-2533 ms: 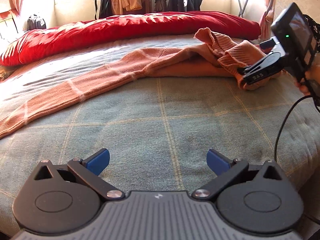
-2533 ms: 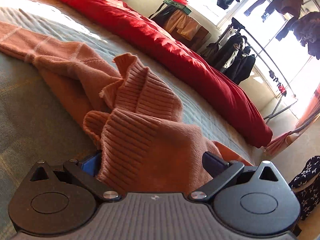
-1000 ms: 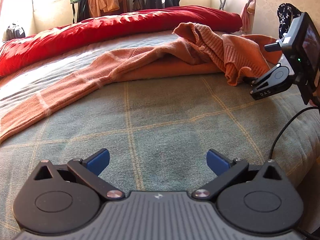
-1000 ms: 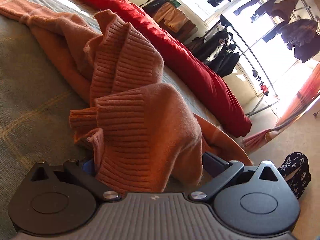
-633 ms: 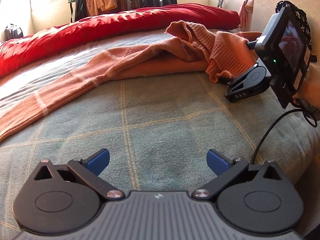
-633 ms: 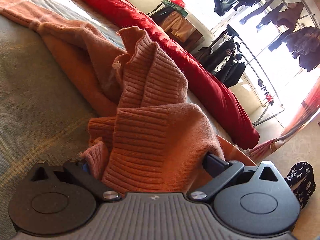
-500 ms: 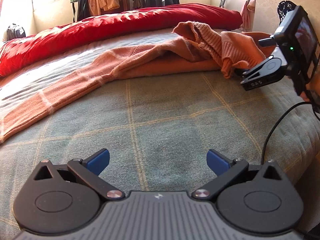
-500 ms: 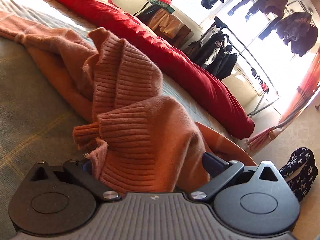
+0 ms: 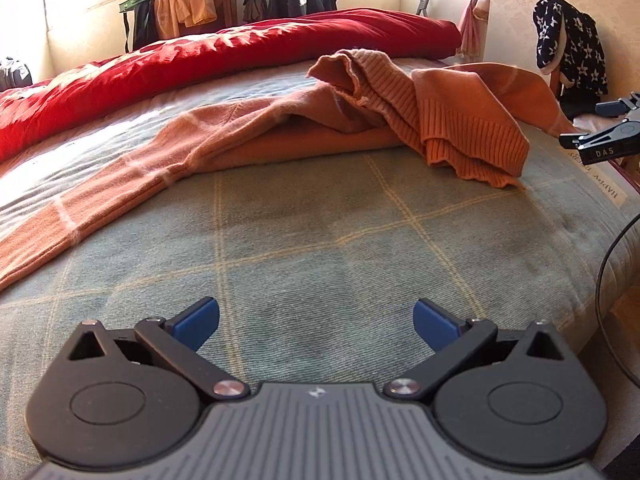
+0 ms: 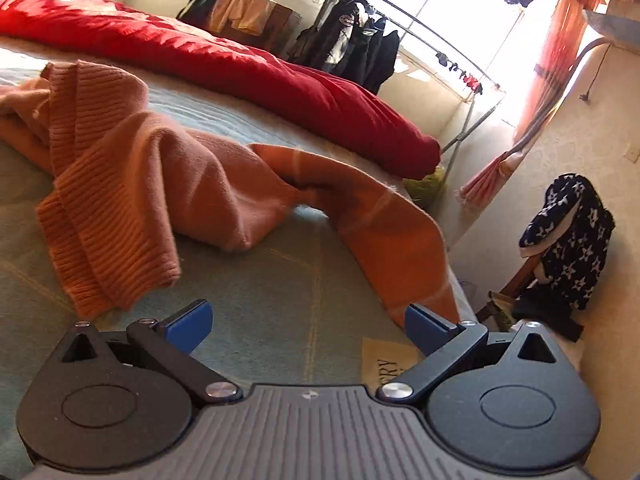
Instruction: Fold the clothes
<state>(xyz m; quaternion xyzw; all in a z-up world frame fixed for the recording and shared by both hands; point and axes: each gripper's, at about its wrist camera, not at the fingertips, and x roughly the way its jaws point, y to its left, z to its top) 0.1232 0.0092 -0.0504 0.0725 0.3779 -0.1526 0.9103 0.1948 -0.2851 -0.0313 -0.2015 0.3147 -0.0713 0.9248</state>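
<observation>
An orange knit sweater [image 9: 360, 120] lies bunched on the green checked bedspread [image 9: 320, 248], one long sleeve stretched to the left, its ribbed hem [image 9: 472, 148] heaped at the right. In the right wrist view the sweater [image 10: 160, 184] lies just ahead, its other sleeve [image 10: 392, 236] draped over the bed's right edge. My left gripper [image 9: 316, 320] is open and empty, low over bare bedspread. My right gripper [image 10: 306, 322] is open and empty, just short of the hem; it also shows in the left wrist view [image 9: 600, 144] at the bed's right edge.
A red duvet [image 9: 200, 56] lies along the far side of the bed. A clothes rack with dark jackets [image 10: 352, 48] stands by the window. A star-patterned garment [image 10: 568, 232] hangs over a chair right of the bed. A cable [image 9: 604, 280] hangs at the right.
My right gripper had the ribbed hem between its fingers; it has let go and pulled back to the right. The hem now lies on the bedspread. My left gripper has stayed open.
</observation>
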